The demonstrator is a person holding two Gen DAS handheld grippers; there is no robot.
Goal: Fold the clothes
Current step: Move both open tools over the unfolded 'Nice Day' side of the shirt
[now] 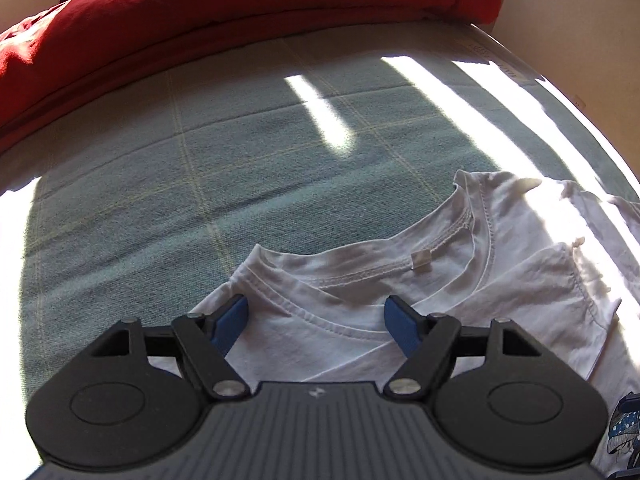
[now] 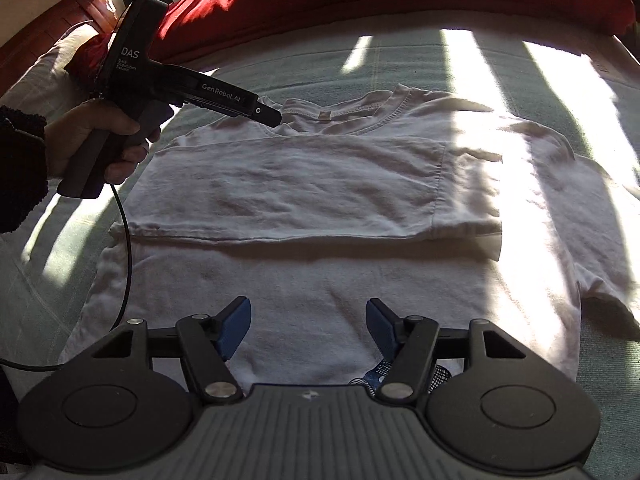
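A white T-shirt (image 2: pixel 320 184) lies spread on the green checked bedcover (image 2: pixel 48 264), one side folded across its middle. My left gripper (image 1: pixel 316 324) hovers open over the shirt's collar (image 1: pixel 360 276), blue pads apart, nothing between them. In the right wrist view that same left gripper (image 2: pixel 276 118) is held by a hand (image 2: pixel 84 140) at the shirt's left shoulder, near the collar (image 2: pixel 360 114). My right gripper (image 2: pixel 308 326) stands open above the shirt's lower part, with only flat cloth below its pads. A blue print (image 2: pixel 376 376) peeks out near the right finger.
A red duvet (image 1: pixel 200 16) is bunched along the far side of the bed. Bright sun stripes (image 2: pixel 480 140) cross the cover and shirt. A black cable (image 2: pixel 124 248) hangs from the left gripper's handle. Bare bedcover (image 1: pixel 160 200) stretches left of the shirt, and the bed's edge (image 1: pixel 560 80) runs at the right.
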